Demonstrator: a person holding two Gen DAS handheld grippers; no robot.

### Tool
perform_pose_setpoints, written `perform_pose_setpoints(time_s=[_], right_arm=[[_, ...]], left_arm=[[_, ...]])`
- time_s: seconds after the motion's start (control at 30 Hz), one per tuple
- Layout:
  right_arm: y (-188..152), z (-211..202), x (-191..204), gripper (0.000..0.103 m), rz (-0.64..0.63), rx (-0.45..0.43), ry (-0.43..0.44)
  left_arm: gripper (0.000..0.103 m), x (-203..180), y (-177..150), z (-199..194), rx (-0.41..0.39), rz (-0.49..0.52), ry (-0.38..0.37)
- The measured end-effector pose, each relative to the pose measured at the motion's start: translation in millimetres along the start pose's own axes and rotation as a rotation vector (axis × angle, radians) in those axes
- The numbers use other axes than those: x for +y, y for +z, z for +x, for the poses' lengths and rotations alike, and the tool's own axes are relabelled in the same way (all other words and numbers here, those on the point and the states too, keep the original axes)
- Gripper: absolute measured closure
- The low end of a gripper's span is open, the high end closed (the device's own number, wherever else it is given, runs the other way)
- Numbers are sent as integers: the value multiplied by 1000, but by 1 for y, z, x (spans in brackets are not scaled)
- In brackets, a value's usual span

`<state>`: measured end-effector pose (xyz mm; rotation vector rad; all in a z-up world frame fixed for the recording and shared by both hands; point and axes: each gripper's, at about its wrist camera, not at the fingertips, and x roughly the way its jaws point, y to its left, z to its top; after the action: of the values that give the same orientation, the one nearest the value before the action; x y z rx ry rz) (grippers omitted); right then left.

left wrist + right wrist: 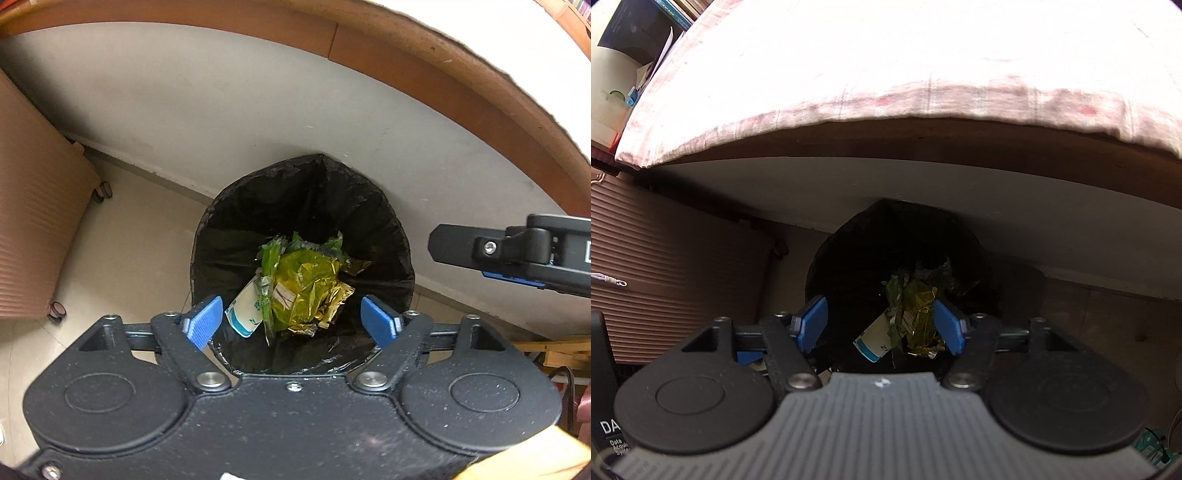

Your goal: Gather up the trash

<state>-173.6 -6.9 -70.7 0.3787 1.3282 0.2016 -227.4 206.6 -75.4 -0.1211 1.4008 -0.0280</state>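
A black-lined trash bin [236,221] stands on the floor against the wall, under a table edge. Inside lie a crumpled yellow-gold wrapper [310,291], green wrapper scraps [271,254] and a white paper cup with blue print [243,314]. My left gripper [291,323] hovers above the bin's near rim, open, nothing between its blue pads [203,323]. In the right wrist view the same bin [849,258] shows dark, with the cup [875,339] and gold wrapper [919,317] inside. My right gripper [881,326] is open and empty above it; its body [517,251] shows at the right of the left wrist view.
A brown ribbed cabinet on castors [40,229] stands left of the bin. The wooden table edge [461,88] arcs overhead, covered by a pale checked cloth [886,74]. Wooden pieces and a cable [557,354] lie at the right. Beige floor [129,229] surrounds the bin.
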Motion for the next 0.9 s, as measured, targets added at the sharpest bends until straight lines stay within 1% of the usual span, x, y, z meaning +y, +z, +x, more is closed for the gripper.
perform_pose_setpoints(time_s=[0.27,0.47,0.57,0.6,0.67,0.83,0.9], right_arm=[[-4,-1,-2,28,6,-7,0],[-5,-2,-1,28,5,-15,-2],[-6,-3,0,28,4,-18,-5],[-6,-3,0,28,3,-18,-5],[-6,-3,0,28,3,-18,-5],[-6,-3,-1,28,-1,-16,-7],[-7,-3,0,28,-4,-16,-8]], left_arm=[[20,-1,0,-1,-15,19,56],[18,5,1,-3,-17,-7,37],[17,5,1,-3,-10,8,46],[15,4,1,-3,-5,13,54],[14,2,0,-2,-7,26,70],[14,4,-1,-2,-10,26,41],[14,5,-1,-2,-5,21,42]])
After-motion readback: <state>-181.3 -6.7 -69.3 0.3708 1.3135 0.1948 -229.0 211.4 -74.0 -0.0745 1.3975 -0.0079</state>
